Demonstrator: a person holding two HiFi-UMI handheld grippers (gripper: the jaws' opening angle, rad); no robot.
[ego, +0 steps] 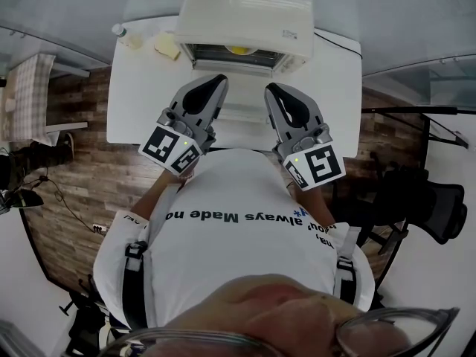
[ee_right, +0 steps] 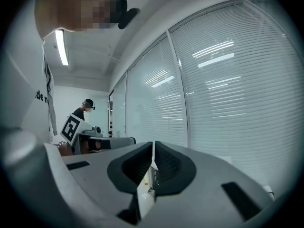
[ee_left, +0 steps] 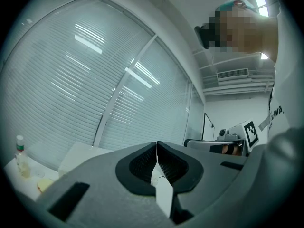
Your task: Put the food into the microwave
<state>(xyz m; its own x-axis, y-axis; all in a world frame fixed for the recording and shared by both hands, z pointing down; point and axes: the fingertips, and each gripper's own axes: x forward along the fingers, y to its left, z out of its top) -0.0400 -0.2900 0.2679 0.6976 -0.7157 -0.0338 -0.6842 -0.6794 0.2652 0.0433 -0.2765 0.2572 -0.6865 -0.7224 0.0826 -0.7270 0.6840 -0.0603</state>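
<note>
A white microwave [ego: 245, 13] stands at the far side of the white table [ego: 141, 110]. Its front is open, and something yellow, the food [ego: 238, 50], lies inside. My left gripper [ego: 220, 80] and right gripper [ego: 272, 89] are held side by side in front of my chest, above the table's near part, tips pointing at the microwave. Both are shut with nothing between the jaws. In the left gripper view the shut left gripper [ee_left: 156, 144] points up at window blinds. The right gripper view shows the right gripper [ee_right: 153, 144] shut as well.
A small bottle [ego: 126, 36] and a yellow pad-like item [ego: 167, 45] sit on the table left of the microwave. Wooden floor surrounds the table; a black chair [ego: 439, 207] stands at the right. Another person [ee_right: 88, 108] stands far off in the room.
</note>
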